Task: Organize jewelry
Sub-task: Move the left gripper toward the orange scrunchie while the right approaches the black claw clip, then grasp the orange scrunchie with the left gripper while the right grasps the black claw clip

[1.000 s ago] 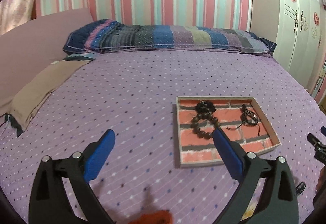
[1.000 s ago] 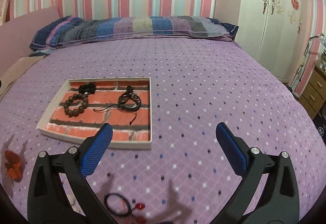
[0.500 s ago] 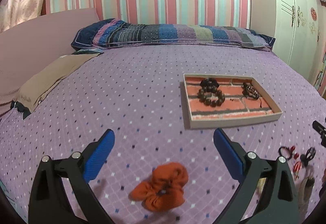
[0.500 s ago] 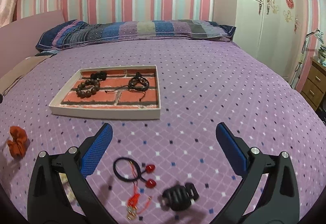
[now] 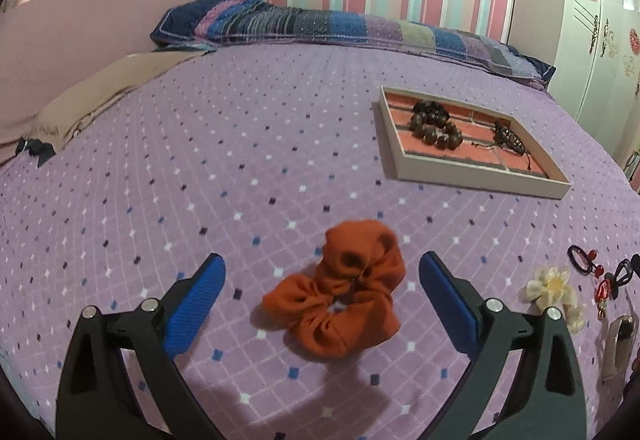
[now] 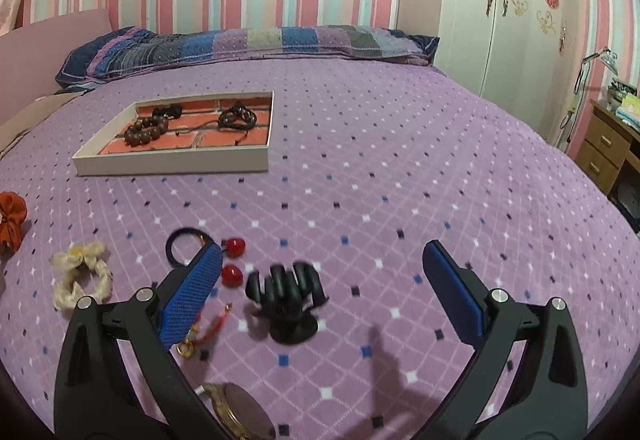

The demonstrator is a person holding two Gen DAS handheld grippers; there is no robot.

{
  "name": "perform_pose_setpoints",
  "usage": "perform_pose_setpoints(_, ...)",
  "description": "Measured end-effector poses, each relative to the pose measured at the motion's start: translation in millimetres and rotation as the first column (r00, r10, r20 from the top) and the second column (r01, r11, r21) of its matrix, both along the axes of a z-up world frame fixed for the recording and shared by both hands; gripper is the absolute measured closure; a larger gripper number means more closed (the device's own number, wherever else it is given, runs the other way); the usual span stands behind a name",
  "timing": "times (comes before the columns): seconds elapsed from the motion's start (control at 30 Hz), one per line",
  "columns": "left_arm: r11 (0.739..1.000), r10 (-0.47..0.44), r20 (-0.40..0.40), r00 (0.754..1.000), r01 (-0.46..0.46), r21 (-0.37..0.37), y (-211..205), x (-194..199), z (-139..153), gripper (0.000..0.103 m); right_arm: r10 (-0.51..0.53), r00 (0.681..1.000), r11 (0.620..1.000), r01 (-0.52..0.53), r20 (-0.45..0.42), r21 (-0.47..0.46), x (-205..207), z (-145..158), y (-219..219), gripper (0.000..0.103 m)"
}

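Observation:
An orange scrunchie point(image 5: 340, 292) lies on the purple bedspread between the fingers of my open left gripper point(image 5: 322, 280). A black claw hair clip point(image 6: 286, 290) lies between the fingers of my open right gripper point(image 6: 322, 276). A black hair tie with red beads point(image 6: 200, 252) lies partly under the right gripper's left finger. A cream flower scrunchie point(image 6: 80, 274) and a gold watch point(image 6: 240, 412) lie nearby. The brick-patterned tray point(image 5: 476, 178), also in the right wrist view point(image 6: 172, 162), holds a wooden bead bracelet point(image 5: 436, 130) and a dark cord bracelet point(image 6: 236, 116).
A striped pillow point(image 5: 320, 24) lies along the head of the bed. A tan cloth point(image 5: 100, 96) lies at the left edge. A white wardrobe point(image 6: 500, 8) and a wooden dresser point(image 6: 608, 148) stand to the right of the bed.
Both grippers have pulled back and lowered toward the near bedspread. The orange scrunchie now lies between the left fingers and the black clip between the right fingers.

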State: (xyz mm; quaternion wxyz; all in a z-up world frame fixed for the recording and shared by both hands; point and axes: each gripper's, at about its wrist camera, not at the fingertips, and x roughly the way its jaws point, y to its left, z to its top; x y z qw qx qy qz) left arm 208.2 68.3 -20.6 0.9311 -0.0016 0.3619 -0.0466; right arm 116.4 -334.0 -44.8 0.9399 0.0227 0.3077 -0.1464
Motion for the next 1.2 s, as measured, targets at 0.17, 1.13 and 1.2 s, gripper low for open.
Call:
perform_pose_setpoints(0.17,1.0,0.009,-0.023,1.0,-0.009,-0.019,5,1,-10,0.008,-0.003,1.0,1.0,0.003,-0.013,0.0,-2,-10,0,0.008)
perform_pose_setpoints(1.13,0.998,-0.018,-0.092,0.996,0.013,-0.056,6,15,-43,0.008,0.017,0.999,1.0,-0.017,-0.052,-0.003,8,-26,-2,0.018)
perform_pose_setpoints(1.2,0.998,-0.024,-0.095,0.995,0.018,-0.06,6,16,-44,0.009,0.023,0.998,1.0,-0.023,-0.053,-0.003,8,-26,-1,0.022)
